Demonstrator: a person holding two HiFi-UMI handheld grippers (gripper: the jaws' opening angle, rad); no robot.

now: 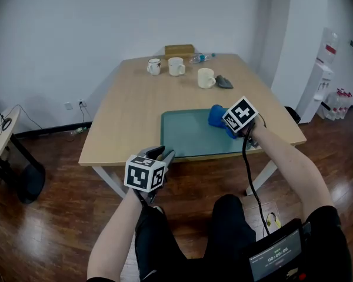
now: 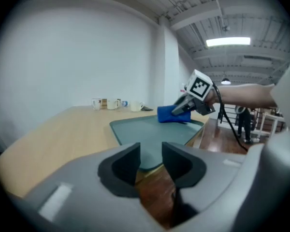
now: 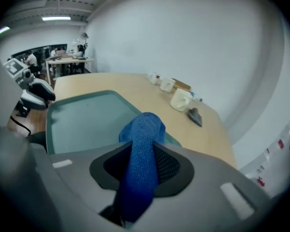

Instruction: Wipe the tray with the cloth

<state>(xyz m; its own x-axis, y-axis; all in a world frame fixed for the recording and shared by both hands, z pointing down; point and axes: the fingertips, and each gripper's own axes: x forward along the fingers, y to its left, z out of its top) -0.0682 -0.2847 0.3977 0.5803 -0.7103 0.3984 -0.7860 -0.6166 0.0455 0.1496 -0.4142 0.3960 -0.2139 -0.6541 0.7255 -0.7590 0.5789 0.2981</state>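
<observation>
Low in the frame, just off the near edge of the light wooden tabletop [image 1: 123,116], the left claw [image 1: 162,155] hangs with its jaws apart and nothing between them. Beyond it, at centre frame, lies the flat teal rectangular tray [image 1: 188,135]. At the tray's far right corner the right claw [image 1: 228,127] is clamped on the bunched blue knitted cloth [image 1: 216,116], which rests on the tray. With the cloth at one corner, wiping seems under way, and most of the surface is probably still to cover.

Head view steeply downward; gripper views low, opposed; tray [image 1: 188,134] in all.
</observation>
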